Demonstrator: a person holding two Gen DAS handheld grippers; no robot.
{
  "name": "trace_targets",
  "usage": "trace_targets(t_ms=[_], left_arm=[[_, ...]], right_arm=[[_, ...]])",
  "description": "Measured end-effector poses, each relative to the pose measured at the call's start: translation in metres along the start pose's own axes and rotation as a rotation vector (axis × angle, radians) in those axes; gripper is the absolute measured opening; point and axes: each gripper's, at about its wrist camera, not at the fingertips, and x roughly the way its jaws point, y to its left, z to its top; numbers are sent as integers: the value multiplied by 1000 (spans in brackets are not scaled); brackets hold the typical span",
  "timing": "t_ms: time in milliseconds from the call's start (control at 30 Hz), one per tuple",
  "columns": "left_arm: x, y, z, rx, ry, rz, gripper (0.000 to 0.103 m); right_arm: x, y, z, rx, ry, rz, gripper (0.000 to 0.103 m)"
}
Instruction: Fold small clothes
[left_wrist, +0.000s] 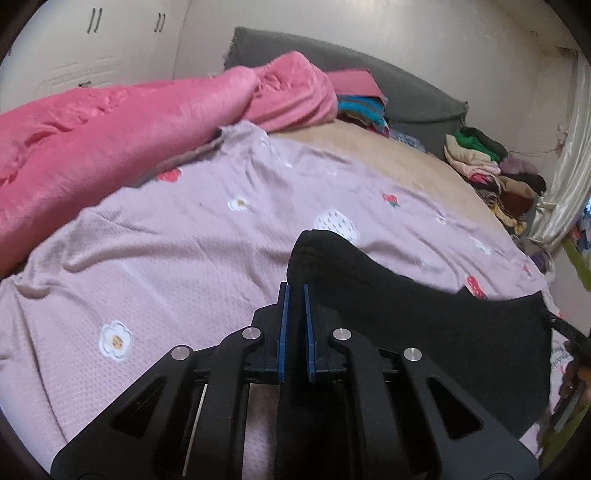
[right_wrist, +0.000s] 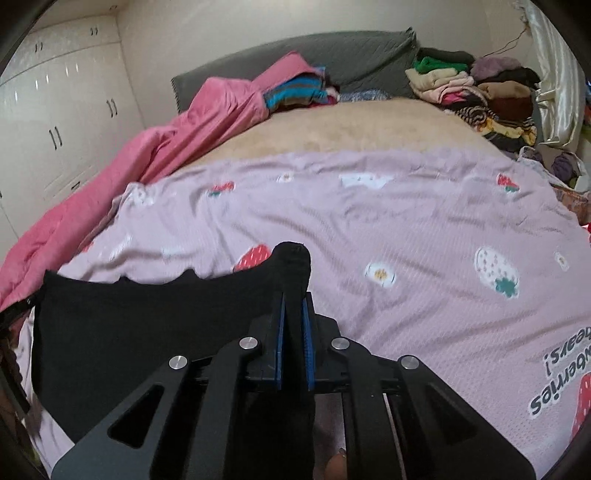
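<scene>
black garment (left_wrist: 424, 314) hangs stretched between left hand-held gripper (left_wrist: 295, 291) and right hand-held gripper (right_wrist: 294, 299), both clenched on its corners.

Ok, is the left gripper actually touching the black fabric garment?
Touching. In the left wrist view the left gripper has its blue pads closed on a bunched edge of the black fabric garment, which emerges above the fingertips.

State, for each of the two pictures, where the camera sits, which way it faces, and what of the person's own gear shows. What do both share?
Left wrist: on the left claw, facing down the bed; claw shut on the black garment.
Right wrist: on the right claw, facing the same way; claw shut on the garment's other end.
Shared: black garment, lilac sheet, pink blanket, grey headboard.
</scene>
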Motion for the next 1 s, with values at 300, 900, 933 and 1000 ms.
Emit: trace_targets(t_ms=[300,900,933,1000], left_arm=[[29,7,-14,4,76,44,2],[10,-4,-18,65,56,91,8],[10,-4,-17,64,56,89,8],[9,-4,-17,62,56,89,10]], right_arm=[[36,-3,-14,17,67,-75,8],[15,-8,-27,12,66,-112,14],[14,-9,-28,13,65,-112,15],[12,-9,-29,14,67,-109,16]])
